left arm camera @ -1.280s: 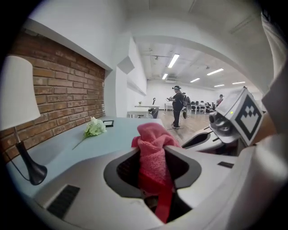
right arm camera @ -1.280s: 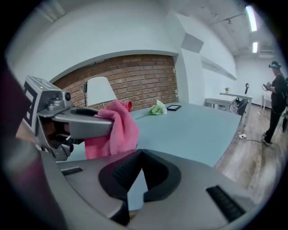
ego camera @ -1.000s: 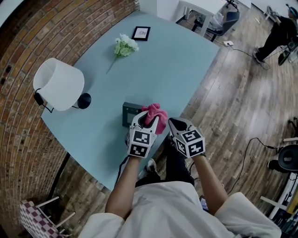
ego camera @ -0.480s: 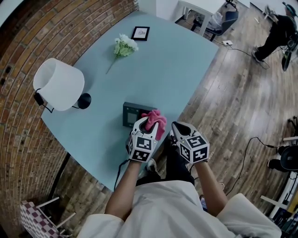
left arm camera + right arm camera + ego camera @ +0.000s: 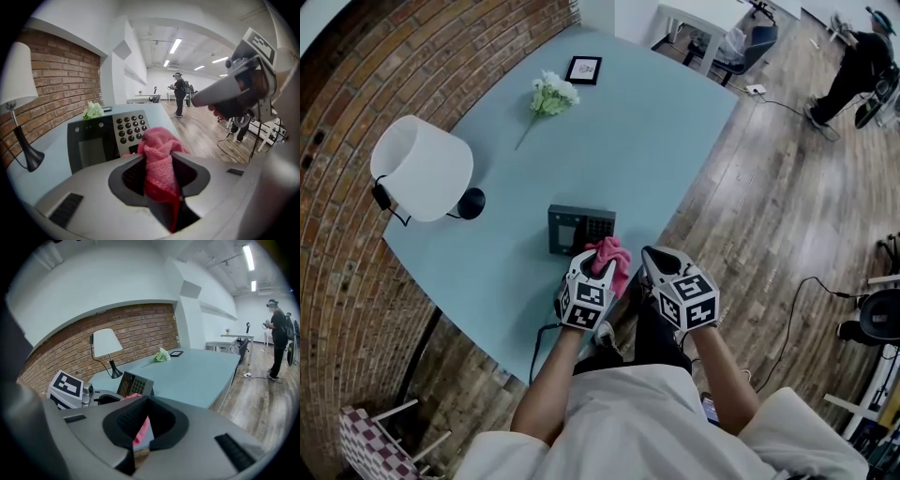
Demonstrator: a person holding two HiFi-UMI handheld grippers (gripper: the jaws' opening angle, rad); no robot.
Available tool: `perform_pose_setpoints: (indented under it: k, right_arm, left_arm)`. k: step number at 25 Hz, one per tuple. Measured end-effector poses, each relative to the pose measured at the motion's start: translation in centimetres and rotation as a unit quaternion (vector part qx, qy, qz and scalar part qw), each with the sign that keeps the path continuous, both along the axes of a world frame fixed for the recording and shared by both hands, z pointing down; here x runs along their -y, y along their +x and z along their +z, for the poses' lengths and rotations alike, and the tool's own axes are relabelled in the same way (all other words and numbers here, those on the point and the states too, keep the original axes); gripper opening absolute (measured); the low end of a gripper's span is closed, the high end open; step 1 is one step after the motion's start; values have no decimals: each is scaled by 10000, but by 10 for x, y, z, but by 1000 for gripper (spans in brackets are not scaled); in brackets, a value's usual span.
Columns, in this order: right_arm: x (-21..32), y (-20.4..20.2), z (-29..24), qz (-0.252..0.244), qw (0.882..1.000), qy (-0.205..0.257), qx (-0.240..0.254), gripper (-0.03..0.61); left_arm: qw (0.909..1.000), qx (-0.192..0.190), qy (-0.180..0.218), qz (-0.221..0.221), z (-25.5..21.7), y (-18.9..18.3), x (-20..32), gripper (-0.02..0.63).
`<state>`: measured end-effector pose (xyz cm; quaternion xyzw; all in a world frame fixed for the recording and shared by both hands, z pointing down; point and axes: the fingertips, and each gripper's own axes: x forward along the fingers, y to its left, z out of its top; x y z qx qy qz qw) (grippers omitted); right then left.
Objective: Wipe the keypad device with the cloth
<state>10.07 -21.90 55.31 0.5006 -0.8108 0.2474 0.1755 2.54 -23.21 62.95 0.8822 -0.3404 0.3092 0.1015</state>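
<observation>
No writing is legible anywhere (the keypad device [image 5: 108, 138] keys are too small to read)

Bright, even light from ceiling strip lights [image 5: 176, 45]; fisheye bending, dark vignetted corners, soft shadows.

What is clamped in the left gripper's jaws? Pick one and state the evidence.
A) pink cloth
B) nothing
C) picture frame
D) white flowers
A: in the left gripper view, the left gripper has its jaws closed on the pink cloth, with the keypad device just beyond it.
</observation>
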Motion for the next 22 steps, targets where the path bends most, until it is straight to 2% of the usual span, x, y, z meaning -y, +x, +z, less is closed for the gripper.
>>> perform_pose_setpoints:
  k: [8, 15, 19, 22]
  right_arm:
    - [-18, -6, -21, 325, 9993, 160, -58, 23]
    - [-31, -14, -32, 537, 9983, 242, -27, 23]
    - [-39, -14, -39, 581, 9979, 276, 29, 23]
    - [-45, -11, -51, 596, 9975, 379, 39, 23]
  left_arm:
    - [9997, 48, -239, 51, 10, -13, -15, 166]
    - [9992, -97, -366, -111, 19, -45, -28, 166]
    - [9989, -327, -238, -252, 2, -58, -35, 166]
    - [9974, -585, 31, -411, -26, -66, -36, 166]
